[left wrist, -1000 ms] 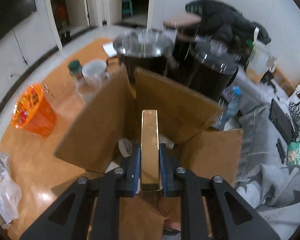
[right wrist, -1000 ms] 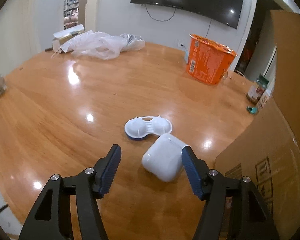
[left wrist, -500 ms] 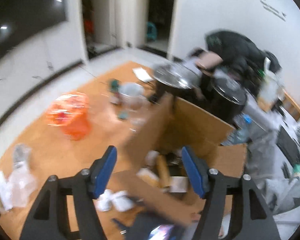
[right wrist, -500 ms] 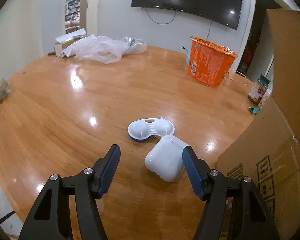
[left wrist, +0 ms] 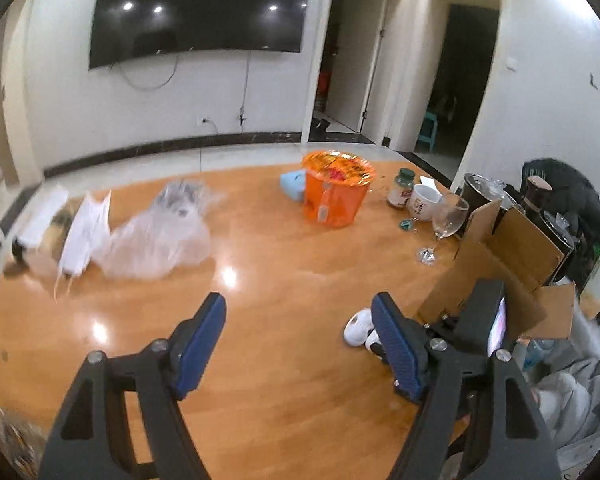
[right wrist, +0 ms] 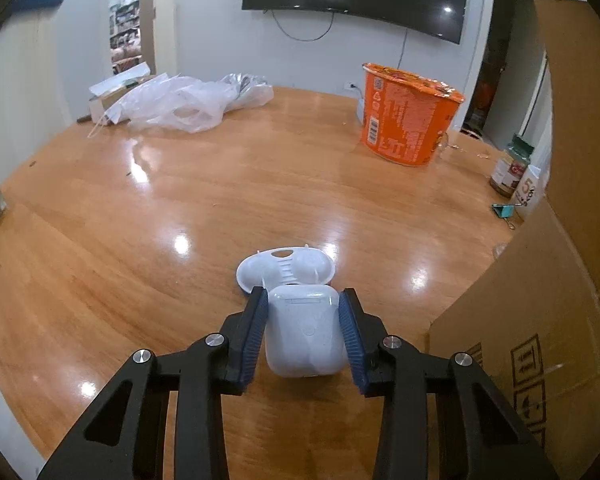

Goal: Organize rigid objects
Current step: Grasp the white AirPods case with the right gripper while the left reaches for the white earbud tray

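Right hand-held gripper (right wrist: 303, 328) was clamped on the case (right wrist: 305, 332), a smooth white rounded earbud box, w/ blue ribbed pads touching both sides, on the glossy wood counter (right wrist: 180, 200). A white moulded tray (right wrist: 286, 266) lay just beyond, touching the case. Cardboard box (right wrist: 540, 300) stood close on the right; orange paper cup (right wrist: 406, 114), jar (right wrist: 510, 168), teal clip (right wrist: 504, 211) and crumpled plastic bag (right wrist: 188, 100) sat farther back. Left hand-held gripper (left wrist: 300, 344) hung wide apart over bare counter, holding nothing; a wine glass (left wrist: 446, 222) & mug (left wrist: 422, 202) stood near the box.
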Motion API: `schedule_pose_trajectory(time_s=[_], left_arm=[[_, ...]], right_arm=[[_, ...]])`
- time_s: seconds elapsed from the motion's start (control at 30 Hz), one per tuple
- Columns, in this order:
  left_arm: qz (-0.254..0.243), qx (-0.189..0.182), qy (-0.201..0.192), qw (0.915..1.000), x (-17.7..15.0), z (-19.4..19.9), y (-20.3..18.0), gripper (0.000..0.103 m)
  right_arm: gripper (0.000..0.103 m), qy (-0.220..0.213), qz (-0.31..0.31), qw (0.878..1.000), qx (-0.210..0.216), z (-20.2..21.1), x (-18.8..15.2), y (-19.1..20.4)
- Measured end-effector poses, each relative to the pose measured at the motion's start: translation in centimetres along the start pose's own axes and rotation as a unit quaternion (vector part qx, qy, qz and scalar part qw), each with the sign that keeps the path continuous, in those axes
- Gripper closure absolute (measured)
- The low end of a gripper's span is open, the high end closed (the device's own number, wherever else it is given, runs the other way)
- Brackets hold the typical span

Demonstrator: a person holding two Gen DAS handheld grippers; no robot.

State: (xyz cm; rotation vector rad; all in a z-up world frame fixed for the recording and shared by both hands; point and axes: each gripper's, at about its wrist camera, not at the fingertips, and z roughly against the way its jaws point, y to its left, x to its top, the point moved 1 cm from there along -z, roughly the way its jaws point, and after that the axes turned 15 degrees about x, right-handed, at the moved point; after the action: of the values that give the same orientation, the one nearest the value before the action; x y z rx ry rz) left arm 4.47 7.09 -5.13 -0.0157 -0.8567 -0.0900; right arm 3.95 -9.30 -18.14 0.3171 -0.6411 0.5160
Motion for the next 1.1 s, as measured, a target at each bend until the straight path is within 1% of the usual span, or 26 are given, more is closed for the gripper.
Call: schedule_pose_trajectory(time_s=[0.1,0.13,0.2,0.23,0.33,0.4,0.47,0.5,0.53,0.57,0.63,0.73,0.8,0.83,0.87,0.93,1.0,1.03,1.1], left_arm=[[0.009,-0.001,0.002,1.0000,-1.2,-0.3,1.2,0.031],[0.013,-0.004,0.002,0.9999,-1.6,-0.2,1.7,0.031],[0.019,-0.009,0.003,0.9998,-1.9,-0.3,2.2,0.031],[0.022,-0.011,0.003,0.9997,-2.1,-0.2,2.5,0.031],[0.021,-0.013,0.010,0.9996,-2.3,-0.6,3.0,0.031],[0.018,-0.011,0.017,0.9996,-2.7,-1.0,3.1,0.031],[0.017,-0.009,0.024,0.9995,-3.1,-1.5,3.2,0.031],[0.018,-0.009,0.028,0.9994,-3.3,-1.7,3.3,0.031],[0.018,-0.008,0.030,0.9993,-3.5,-2.0,3.5,0.031],[0.019,-0.005,0.033,0.9993,-3.6,-2.1,3.6,0.031],[0.015,0.002,0.037,0.9992,-4.0,-2.5,3.7,0.031],[0.006,0.002,0.046,0.9989,-4.4,-3.6,3.3,0.031],[0.000,-0.003,0.052,0.9986,-4.6,-4.4,2.7,0.031],[-0.007,-0.007,0.057,0.9983,-4.6,-5.0,2.0,0.031],[-0.011,-0.010,0.060,0.9981,-4.7,-5.5,1.5,0.031],[-0.026,-0.026,0.070,0.9969,-4.7,-6.8,-0.1,0.031],[-0.039,-0.040,0.076,0.9955,-4.8,-8.0,-1.8,0.031],[-0.050,-0.048,0.081,0.9943,-4.7,-8.8,-3.0,0.031],[-0.070,-0.059,0.086,0.9921,-4.8,-9.9,-4.9,0.031]], right_arm=[[0.070,0.013,0.023,0.999,0.034,0.1,-0.2,0.9],[0.070,0.018,0.029,0.998,0.051,0.2,-0.3,1.3],[0.070,0.031,0.039,0.997,0.062,0.4,-0.4,2.0],[0.070,0.034,0.041,0.997,0.062,0.6,-0.5,2.2],[0.055,0.038,0.047,0.996,0.061,1.1,-1.1,2.5],[0.055,0.049,0.058,0.996,0.048,0.7,-1.5,2.7],[0.056,0.052,0.063,0.996,0.047,0.3,-1.7,2.8],[0.057,0.052,0.063,0.996,0.047,0.2,-1.6,2.8],[0.064,0.055,0.064,0.996,0.040,0.0,-1.6,2.9],[0.064,0.058,0.070,0.995,0.030,-0.1,-1.6,3.1],[0.064,0.062,0.074,0.995,0.026,0.0,-1.6,3.3],[0.064,0.030,0.077,0.995,0.059,2.8,-0.5,4.5],[0.064,-0.011,0.084,0.992,0.092,6.7,1.3,5.8],[0.064,-0.029,0.087,0.991,0.101,8.3,2.1,6.2],[0.064,-0.059,0.095,0.988,0.106,11.1,3.3,6.6],[0.064,-0.099,0.112,0.984,0.096,15.5,4.9,6.6],[0.064,-0.120,0.116,0.984,0.065,19.1,6.1,5.2],[0.064,-0.123,0.109,0.985,0.051,20.3,6.5,4.2],[0.064,-0.104,0.082,0.991,0.018,22.2,7.2,1.1]])
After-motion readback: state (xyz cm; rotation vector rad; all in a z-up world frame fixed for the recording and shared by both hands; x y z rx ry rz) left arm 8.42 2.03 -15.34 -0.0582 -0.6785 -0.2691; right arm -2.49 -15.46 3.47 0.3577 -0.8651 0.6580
